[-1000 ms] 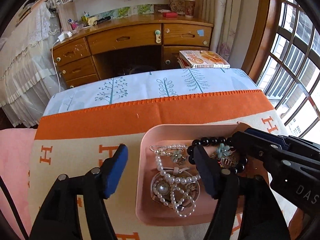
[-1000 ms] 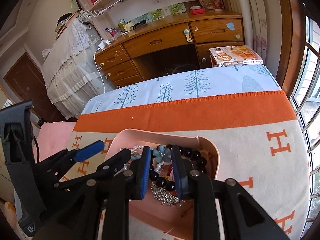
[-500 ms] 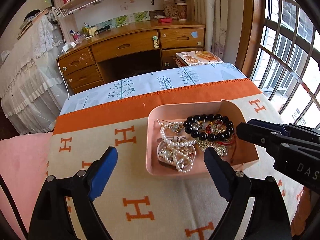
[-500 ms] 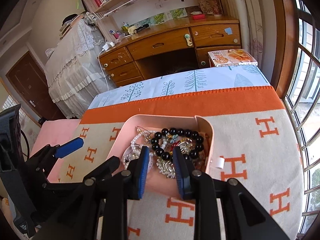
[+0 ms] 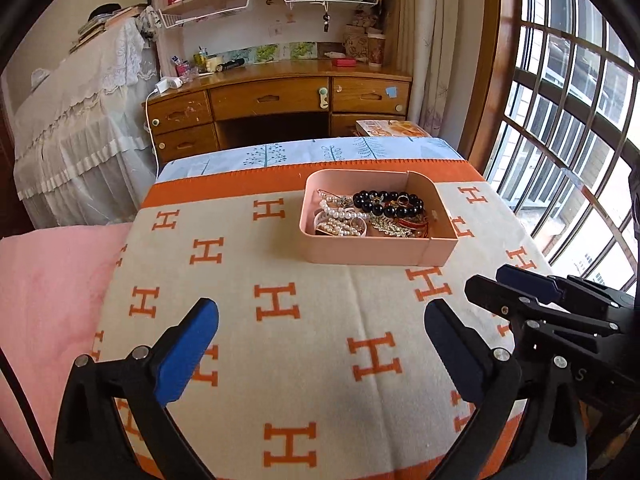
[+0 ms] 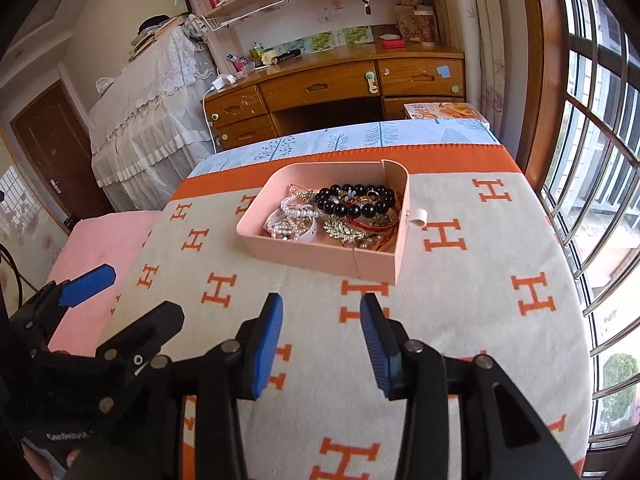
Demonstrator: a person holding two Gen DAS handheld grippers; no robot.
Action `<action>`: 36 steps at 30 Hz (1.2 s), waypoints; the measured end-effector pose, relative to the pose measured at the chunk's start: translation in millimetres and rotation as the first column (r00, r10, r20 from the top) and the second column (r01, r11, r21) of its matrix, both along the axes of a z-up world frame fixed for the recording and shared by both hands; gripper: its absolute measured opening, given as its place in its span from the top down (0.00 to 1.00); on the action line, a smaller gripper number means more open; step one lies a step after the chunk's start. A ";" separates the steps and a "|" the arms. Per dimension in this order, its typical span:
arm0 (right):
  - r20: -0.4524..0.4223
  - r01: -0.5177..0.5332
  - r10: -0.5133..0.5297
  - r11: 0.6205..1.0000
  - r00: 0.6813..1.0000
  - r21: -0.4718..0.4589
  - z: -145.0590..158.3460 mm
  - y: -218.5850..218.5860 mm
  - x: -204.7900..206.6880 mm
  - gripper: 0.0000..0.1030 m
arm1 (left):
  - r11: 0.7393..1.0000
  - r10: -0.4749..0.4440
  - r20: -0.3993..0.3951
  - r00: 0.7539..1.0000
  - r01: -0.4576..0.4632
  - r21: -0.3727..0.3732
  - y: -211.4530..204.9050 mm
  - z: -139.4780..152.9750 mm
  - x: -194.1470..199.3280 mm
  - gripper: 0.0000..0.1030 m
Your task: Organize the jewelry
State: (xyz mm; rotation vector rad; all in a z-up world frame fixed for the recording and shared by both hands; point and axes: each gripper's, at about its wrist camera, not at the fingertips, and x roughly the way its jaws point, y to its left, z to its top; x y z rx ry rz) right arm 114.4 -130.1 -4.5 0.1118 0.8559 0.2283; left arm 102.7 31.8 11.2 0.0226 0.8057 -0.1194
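Observation:
A pink tray [image 5: 360,252] [image 6: 316,258] stands on the orange-and-beige blanket [image 5: 280,340]. It holds a black bead bracelet [image 5: 386,203] [image 6: 352,202], white pearl strands [image 5: 340,220] [image 6: 292,210], and gold and red pieces [image 5: 404,226] [image 6: 348,232]. My left gripper [image 5: 320,344] is wide open and empty, well short of the tray. My right gripper [image 6: 322,344] is open and empty, also short of the tray. The right gripper also shows in the left wrist view [image 5: 528,284], and the left gripper's blue fingertip [image 6: 88,280] shows in the right wrist view.
A small white roll [image 6: 418,216] lies on the blanket right of the tray. A pink cushion [image 5: 48,280] lies to the left. Beyond the blanket stand a wooden desk [image 5: 276,100] and a book [image 5: 392,128]. A barred window [image 5: 560,140] is on the right.
Both grippers have pulled back from the tray toward the near edge. The right gripper's jaws have opened wider. The jewelry stays in the tray.

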 end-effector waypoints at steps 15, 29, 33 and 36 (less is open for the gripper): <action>0.089 0.007 -0.012 0.999 0.996 0.054 14.0 4.1 -107.8 0.47 | 0.985 0.172 0.005 0.985 -0.172 0.011 23.3 -9.1 -86.3 0.01; 0.069 0.007 -0.010 0.999 0.998 0.037 0.2 16.1 -124.4 0.47 | 0.984 0.176 0.045 0.983 -0.177 0.026 14.5 -9.3 -103.5 0.01; 0.089 0.017 -0.020 0.999 0.996 0.028 2.8 16.1 -126.5 0.47 | 0.984 0.176 0.040 0.984 -0.177 0.020 14.3 -9.1 -104.0 0.01; 0.093 0.018 -0.020 1.000 0.995 0.021 2.8 16.0 -127.2 0.47 | 0.984 0.175 0.038 0.984 -0.175 0.020 14.4 -8.9 -104.1 0.01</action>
